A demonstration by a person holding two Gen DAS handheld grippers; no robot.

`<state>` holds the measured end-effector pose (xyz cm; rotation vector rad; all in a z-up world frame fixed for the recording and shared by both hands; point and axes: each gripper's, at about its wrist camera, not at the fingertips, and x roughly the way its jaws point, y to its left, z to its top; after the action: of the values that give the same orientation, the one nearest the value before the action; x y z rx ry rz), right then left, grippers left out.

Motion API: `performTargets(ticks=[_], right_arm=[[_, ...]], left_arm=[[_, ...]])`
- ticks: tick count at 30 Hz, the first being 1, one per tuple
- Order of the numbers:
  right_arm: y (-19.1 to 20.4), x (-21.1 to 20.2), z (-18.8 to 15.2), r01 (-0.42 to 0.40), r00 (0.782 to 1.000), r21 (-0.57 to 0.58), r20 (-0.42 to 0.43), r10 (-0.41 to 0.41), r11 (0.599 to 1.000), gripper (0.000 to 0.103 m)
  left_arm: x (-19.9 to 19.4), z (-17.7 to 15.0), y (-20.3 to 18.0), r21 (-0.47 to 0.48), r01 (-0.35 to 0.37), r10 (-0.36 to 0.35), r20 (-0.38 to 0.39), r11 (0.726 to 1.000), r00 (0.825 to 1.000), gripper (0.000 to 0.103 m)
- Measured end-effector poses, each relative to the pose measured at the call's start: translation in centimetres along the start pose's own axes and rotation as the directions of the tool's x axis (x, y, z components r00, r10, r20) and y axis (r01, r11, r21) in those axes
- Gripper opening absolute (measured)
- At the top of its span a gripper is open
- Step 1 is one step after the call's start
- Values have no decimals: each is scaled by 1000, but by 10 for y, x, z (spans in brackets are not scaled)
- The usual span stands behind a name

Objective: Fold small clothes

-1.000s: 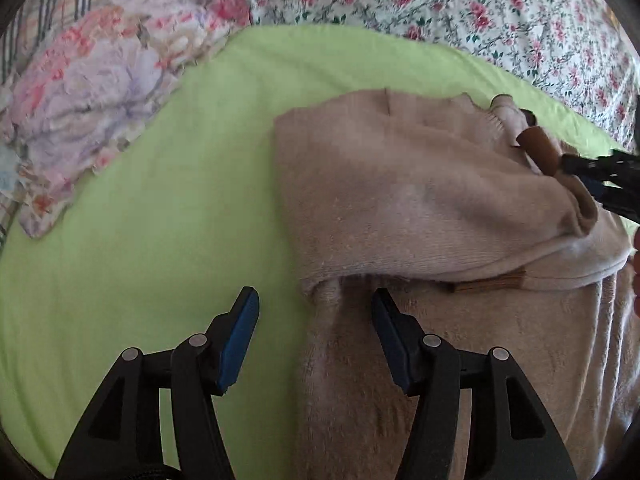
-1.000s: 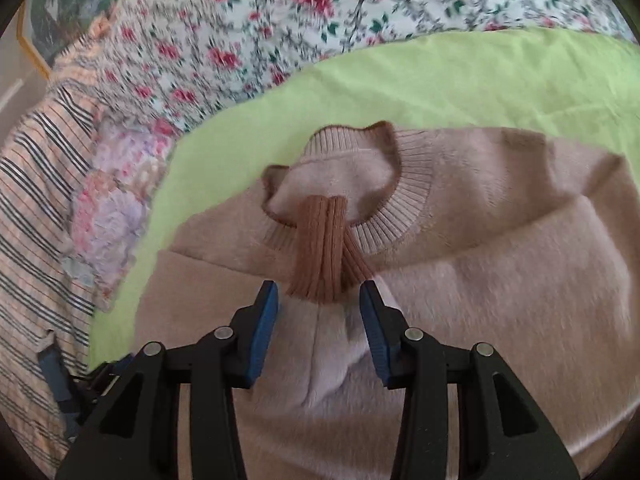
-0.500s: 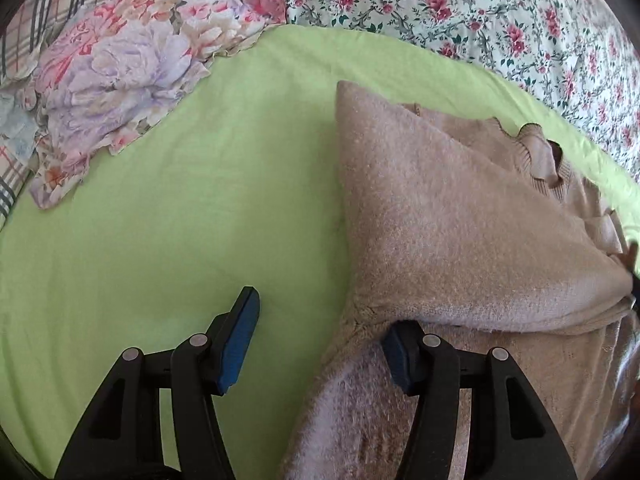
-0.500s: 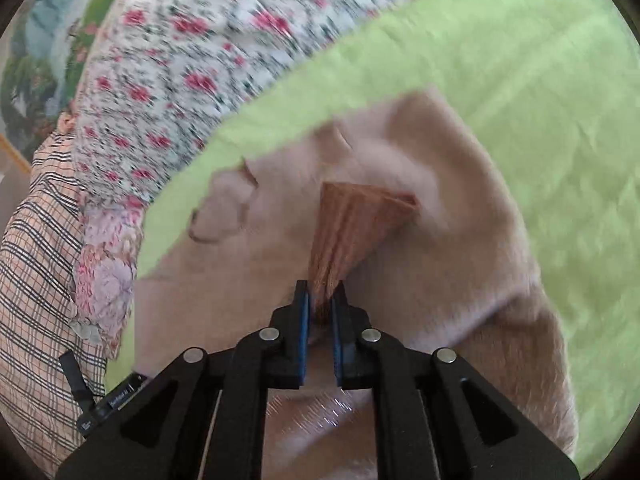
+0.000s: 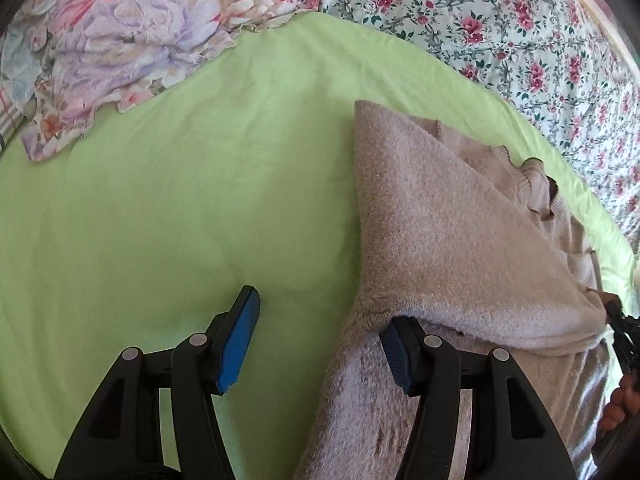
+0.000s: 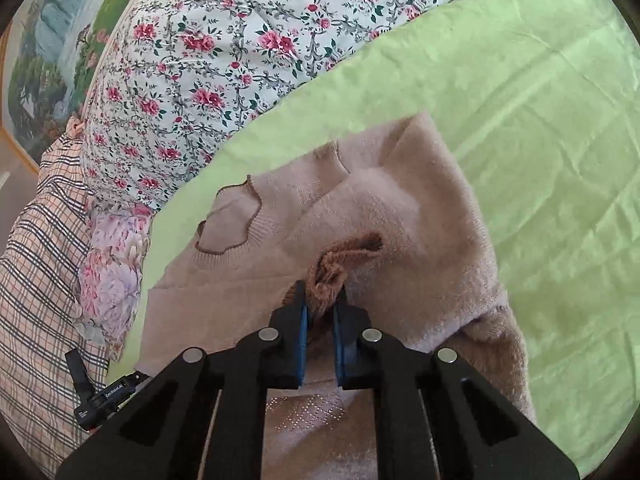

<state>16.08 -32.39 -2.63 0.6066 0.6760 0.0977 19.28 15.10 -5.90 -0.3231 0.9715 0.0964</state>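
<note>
A fuzzy beige-pink sweater (image 5: pixel 440 248) lies on the green sheet (image 5: pixel 160 200), one sleeve folded across its body. My left gripper (image 5: pixel 316 344) is open at the sweater's left edge, its right finger (image 5: pixel 400 360) resting on the fabric under the folded sleeve. My right gripper (image 6: pixel 320 320) is shut on the brown ribbed sleeve cuff (image 6: pixel 340 260), holding it over the sweater's body below the collar (image 6: pixel 232 220). The right gripper also shows at the right edge of the left wrist view (image 5: pixel 620 328).
A lilac floral cloth (image 5: pixel 120 48) lies at the sheet's far left corner. A rose-patterned quilt (image 6: pixel 224 40) borders the far side. A checked cloth (image 6: pixel 40 272) lies at the left in the right wrist view.
My right gripper closed on the brown cuff and pulled the sleeve across the sweater's body. The left gripper stayed open at the sweater's edge.
</note>
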Motion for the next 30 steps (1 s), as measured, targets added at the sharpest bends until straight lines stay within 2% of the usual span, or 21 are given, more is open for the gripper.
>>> performTargets(ticks=[2, 3, 4, 5, 6, 7, 8, 11, 14, 15, 16, 17, 18, 19, 20, 21, 22, 24, 26, 28, 30], right_arm=[[-7, 3, -4, 17, 999, 16, -45, -16, 1000, 18], [-10, 3, -5, 14, 999, 18, -50, -14, 1000, 24], [-11, 1, -6, 5, 999, 13, -46, -4, 1000, 28], [-12, 0, -5, -5, 999, 6, -40, 6, 1000, 31], [-12, -1, -4, -12, 999, 1, -36, 12, 1000, 35], [-11, -1, -3, -15, 999, 1, -32, 15, 1000, 38], [-10, 1, -2, -14, 999, -3, -33, 14, 1000, 38], [-8, 6, -1, -7, 999, -5, -39, 7, 1000, 38], [-4, 9, -2, 13, 999, -34, -49, -14, 999, 37], [-1, 10, -3, 23, 998, -51, -51, -26, 998, 33], [2, 10, -3, 31, 998, -70, -54, -35, 997, 18], [6, 9, -3, 44, 998, -92, -51, -49, 995, 13], [9, 6, -3, 49, 998, -109, -36, -53, 993, 12], [14, 0, -3, 47, 999, -125, -4, -48, 991, 11], [19, -9, -2, 33, 999, -146, 40, -28, 989, 11], [22, -16, -3, 33, 997, -163, 72, -22, 986, 11], [25, -20, -3, 62, 995, -179, 85, -48, 982, 11], [23, -7, -4, 119, 993, -187, 30, -115, 975, 11], [15, 12, -8, 159, 985, -171, -41, -168, 972, 12], [11, 18, -12, 175, 979, -157, -78, -189, 972, 15], [12, 8, -12, 173, 981, -146, -61, -184, 974, 22]], left_arm=[[-5, -1, 1, 28, 49, -48, -30, 998, 998, 60], [-10, -2, 2, 39, 85, -83, -37, 996, 996, 60], [-18, -2, 4, 39, 146, -145, -36, 988, 989, 61], [-23, 0, 7, 31, 189, -188, -34, 982, 982, 63], [-27, 4, 9, 20, 222, -221, -29, 975, 975, 71], [-29, 9, 10, 11, 233, -233, -23, 972, 972, 74], [-29, 17, 8, 8, 229, -229, -17, 973, 973, 78], [-10, 42, -2, 13, 217, -217, -27, 976, 976, 78], [28, 62, -14, 13, 209, -207, -92, 978, 974, 79], [40, 67, -17, 17, 208, -205, -110, 978, 973, 77], [48, 68, -22, 32, 203, -198, -110, 979, 974, 76], [50, 70, -30, 77, 179, -173, -80, 981, 982, 68], [51, 68, -34, 106, 178, -171, -67, 978, 983, 32], [51, 67, -38, 121, 196, -189, -69, 973, 980, 13], [47, 66, -40, 115, 203, -198, -53, 972, 979, 10], [38, 64, -41, 127, 184, -185, -5, 975, 983, 7], [28, 61, -42, 149, 160, -169, 50, 976, 984, 7], [19, 58, -42, 163, 123, -143, 113, 979, 983, 7], [29, 58, -43, 164, 58, -74, 95, 985, 993, 7], [40, 58, -43, 161, 27, -37, 64, 987, 997, 8], [40, 60, -43, 159, 10, -18, 49, 987, 999, 21]])
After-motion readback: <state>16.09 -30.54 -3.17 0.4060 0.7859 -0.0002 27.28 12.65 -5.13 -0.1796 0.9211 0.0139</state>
